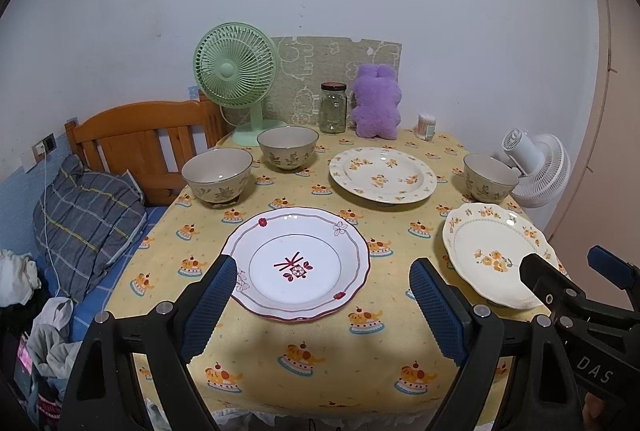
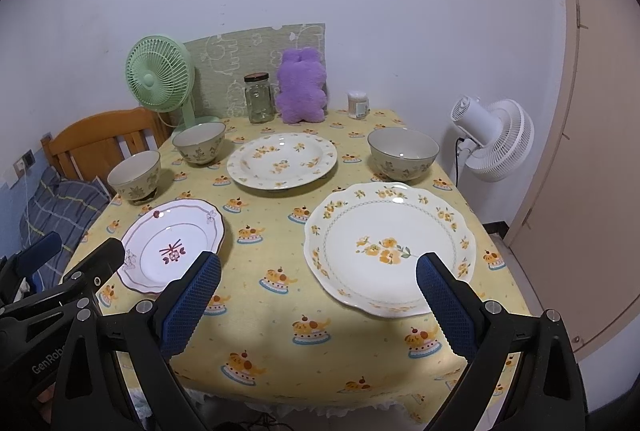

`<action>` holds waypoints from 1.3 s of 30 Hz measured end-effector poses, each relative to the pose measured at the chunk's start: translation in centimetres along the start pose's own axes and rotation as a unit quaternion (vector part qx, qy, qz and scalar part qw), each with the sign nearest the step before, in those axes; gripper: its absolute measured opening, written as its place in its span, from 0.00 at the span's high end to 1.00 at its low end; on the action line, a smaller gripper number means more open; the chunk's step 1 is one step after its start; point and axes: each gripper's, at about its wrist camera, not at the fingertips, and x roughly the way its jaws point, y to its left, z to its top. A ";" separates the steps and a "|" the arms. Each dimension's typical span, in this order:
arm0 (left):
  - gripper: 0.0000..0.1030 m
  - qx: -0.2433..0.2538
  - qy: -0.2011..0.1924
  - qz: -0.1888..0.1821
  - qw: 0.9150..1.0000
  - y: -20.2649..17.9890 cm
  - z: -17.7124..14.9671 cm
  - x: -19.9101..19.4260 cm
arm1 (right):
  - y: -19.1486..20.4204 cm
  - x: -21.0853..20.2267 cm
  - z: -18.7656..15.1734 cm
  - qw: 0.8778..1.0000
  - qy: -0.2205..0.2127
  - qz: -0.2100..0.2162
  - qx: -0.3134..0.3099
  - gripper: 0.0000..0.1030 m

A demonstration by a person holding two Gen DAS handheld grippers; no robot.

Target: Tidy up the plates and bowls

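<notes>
On the yellow tablecloth a white plate with red flowers lies near the front, straight ahead of my left gripper, which is open and empty above the near edge. A scalloped cream plate with orange flowers lies before my right gripper, also open and empty. Farther back sits a round flowered plate. Three beige leaf-patterned bowls stand upright: two at the left and one at the right. Each gripper shows at the edge of the other's view.
Along the back wall stand a green fan, a glass jar, a purple plush and a small swab tub. A white fan stands off the table's right side. A wooden bed end and a pillow lie left.
</notes>
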 end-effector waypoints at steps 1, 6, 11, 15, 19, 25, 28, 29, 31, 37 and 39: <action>0.14 0.000 0.000 0.000 1.000 0.0 0.0 0.0 | 0.0 0.0 0.0 1.000 0.000 0.000 0.000 0.04; 0.14 0.001 0.000 -0.001 1.000 0.0 0.0 0.0 | 0.0 0.0 0.0 1.000 0.000 0.000 0.001 0.04; 0.14 0.001 0.002 0.000 1.000 0.1 -0.1 0.0 | 0.0 0.1 -0.1 1.000 -0.001 0.000 0.002 0.04; 0.15 0.000 0.002 0.001 1.000 0.4 0.0 0.3 | 0.1 0.3 0.1 1.000 -0.002 0.001 0.002 0.04; 0.15 0.003 0.003 -0.002 1.000 0.8 0.3 0.7 | 0.6 0.6 0.4 1.000 -0.003 -0.002 0.002 0.04; 0.15 0.009 0.007 -0.012 1.000 1.5 1.2 1.9 | 1.3 1.4 1.2 1.000 0.001 -0.012 0.004 0.04; 0.16 0.015 0.012 -0.019 1.000 1.8 1.8 2.8 | 1.8 2.1 1.6 1.000 0.007 -0.018 0.007 0.04; 0.17 0.018 0.014 -0.022 1.000 1.8 2.0 3.1 | 1.9 2.3 1.8 1.000 0.010 -0.021 0.009 0.04; 0.18 0.025 0.018 -0.030 0.999 1.9 2.6 3.8 | 2.1 2.8 2.0 1.000 0.015 -0.025 0.013 0.06; 0.19 0.034 0.027 -0.056 0.997 2.0 4.3 5.6 | 2.5 4.1 3.3 0.998 0.029 -0.044 0.032 0.06; 0.21 0.037 0.036 -0.065 0.997 1.6 4.6 6.4 | 2.5 4.5 3.7 0.997 0.030 -0.055 0.040 0.06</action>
